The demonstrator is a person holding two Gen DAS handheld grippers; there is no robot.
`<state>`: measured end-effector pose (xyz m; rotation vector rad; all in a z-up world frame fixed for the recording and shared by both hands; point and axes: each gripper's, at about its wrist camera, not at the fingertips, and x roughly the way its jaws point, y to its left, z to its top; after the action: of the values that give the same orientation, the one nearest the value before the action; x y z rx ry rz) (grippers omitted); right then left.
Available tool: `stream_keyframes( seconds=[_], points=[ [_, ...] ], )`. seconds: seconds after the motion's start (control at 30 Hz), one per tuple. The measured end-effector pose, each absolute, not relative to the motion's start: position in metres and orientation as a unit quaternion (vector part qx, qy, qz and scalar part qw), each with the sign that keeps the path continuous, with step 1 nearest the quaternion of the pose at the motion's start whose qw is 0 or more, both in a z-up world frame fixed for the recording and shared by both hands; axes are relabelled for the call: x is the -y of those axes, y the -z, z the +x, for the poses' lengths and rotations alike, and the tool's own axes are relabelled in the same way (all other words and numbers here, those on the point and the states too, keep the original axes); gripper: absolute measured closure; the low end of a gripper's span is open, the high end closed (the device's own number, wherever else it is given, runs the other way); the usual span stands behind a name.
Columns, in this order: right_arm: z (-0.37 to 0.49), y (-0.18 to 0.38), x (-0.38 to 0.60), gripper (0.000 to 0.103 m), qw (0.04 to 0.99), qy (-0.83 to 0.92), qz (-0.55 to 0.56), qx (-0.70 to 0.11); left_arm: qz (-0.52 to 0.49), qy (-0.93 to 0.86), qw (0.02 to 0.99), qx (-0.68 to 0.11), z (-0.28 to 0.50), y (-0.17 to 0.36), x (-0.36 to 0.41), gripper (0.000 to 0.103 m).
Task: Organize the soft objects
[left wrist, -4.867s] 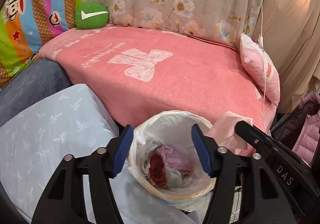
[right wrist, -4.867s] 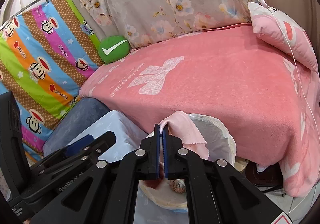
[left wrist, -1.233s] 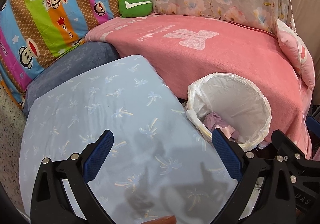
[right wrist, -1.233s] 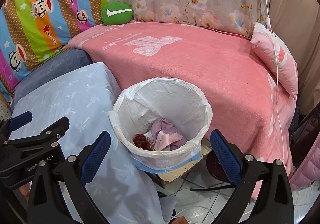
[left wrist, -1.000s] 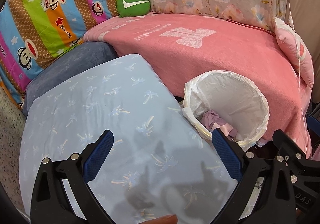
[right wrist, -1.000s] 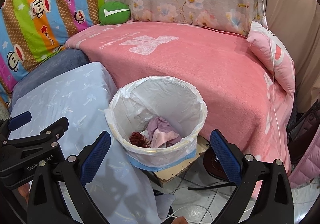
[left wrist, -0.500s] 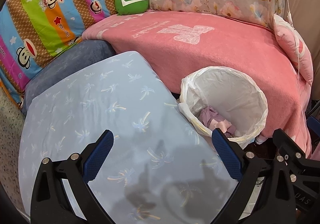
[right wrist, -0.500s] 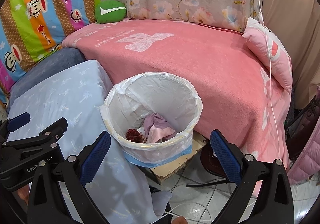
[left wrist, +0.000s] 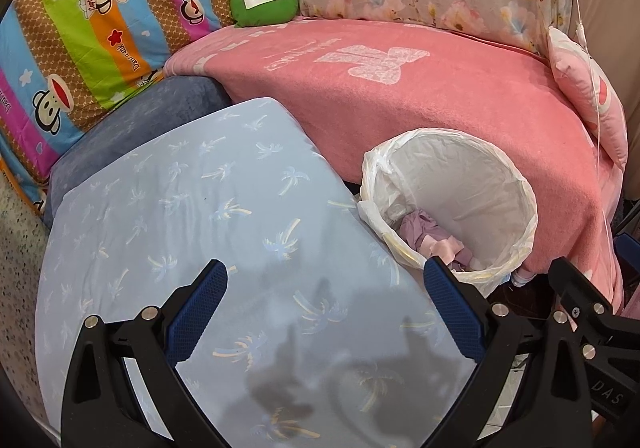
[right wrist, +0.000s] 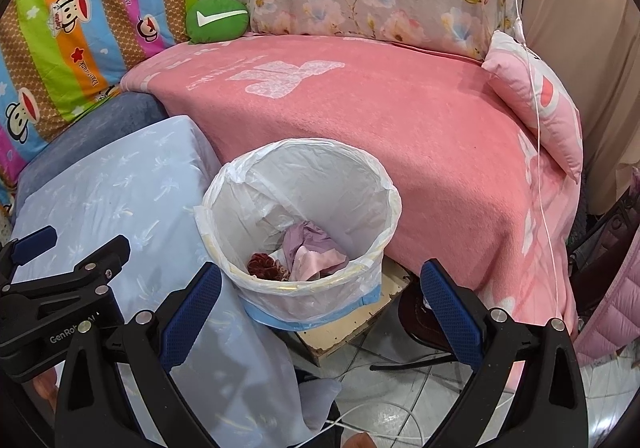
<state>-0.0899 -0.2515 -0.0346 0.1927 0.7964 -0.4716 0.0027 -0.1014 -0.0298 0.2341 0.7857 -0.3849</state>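
Both grippers wide open and empty, bin (right wrist: 298, 183) straight ahead of right gripper (right wrist: 320, 300), right of left gripper (left wrist: 326, 308).

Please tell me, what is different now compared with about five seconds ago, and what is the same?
The right gripper let go of the pink cloth, which now lies in the lined bin. Both grippers opened wide and drew back; the left gripper now hangs over the light blue cushion. The green pillow and pink blanket stayed.
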Motion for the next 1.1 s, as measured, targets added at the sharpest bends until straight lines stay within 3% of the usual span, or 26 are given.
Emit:
stream_keyframes(
  seconds=[1.1],
  points=[
    [-0.0876,0.0361,0.2520,0.006,0.888,0.230,0.096,-0.386,0.120,0.181,0.894,-0.393,0.0055,0.0381,0.0996,0.009]
  ],
)
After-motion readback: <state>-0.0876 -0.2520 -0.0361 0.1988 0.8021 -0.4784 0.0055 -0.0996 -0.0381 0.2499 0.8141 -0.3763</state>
